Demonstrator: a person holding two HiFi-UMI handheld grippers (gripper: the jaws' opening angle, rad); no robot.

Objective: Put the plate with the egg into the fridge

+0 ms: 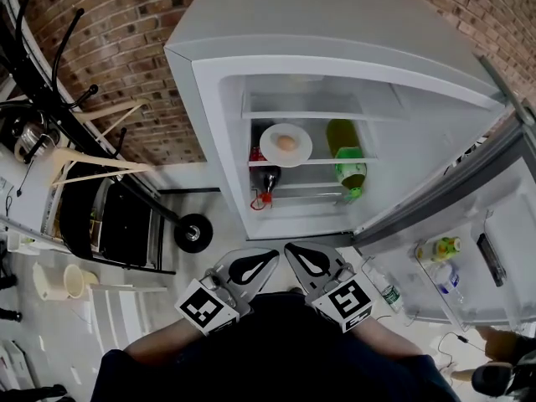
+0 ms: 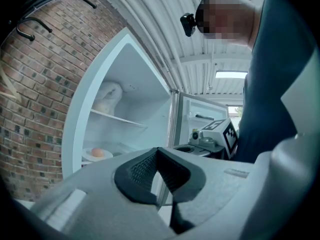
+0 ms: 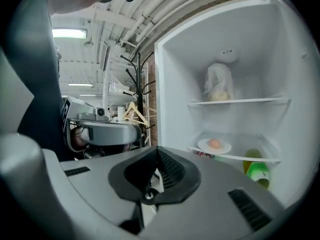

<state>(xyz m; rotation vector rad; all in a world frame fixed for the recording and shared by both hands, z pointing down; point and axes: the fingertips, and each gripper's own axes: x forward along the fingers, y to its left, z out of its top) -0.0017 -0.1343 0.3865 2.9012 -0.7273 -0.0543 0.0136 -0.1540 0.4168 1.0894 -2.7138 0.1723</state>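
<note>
Brick-backed fridge [image 1: 335,23] gaped beyond my left tongs [image 1: 261,261] and right tongs [image 1: 300,255], both pressed together, empty; slamming its door [image 1: 469,224] could roll the egg [image 1: 286,142].

Middle fridge shelf [image 3: 240,157], ahead-right of right gripper [image 3: 159,166]: carries white plate [image 3: 225,148] holding one egg [image 3: 214,143]. Upper shelf [image 3: 260,101]: pale bag [image 3: 218,84].
</note>
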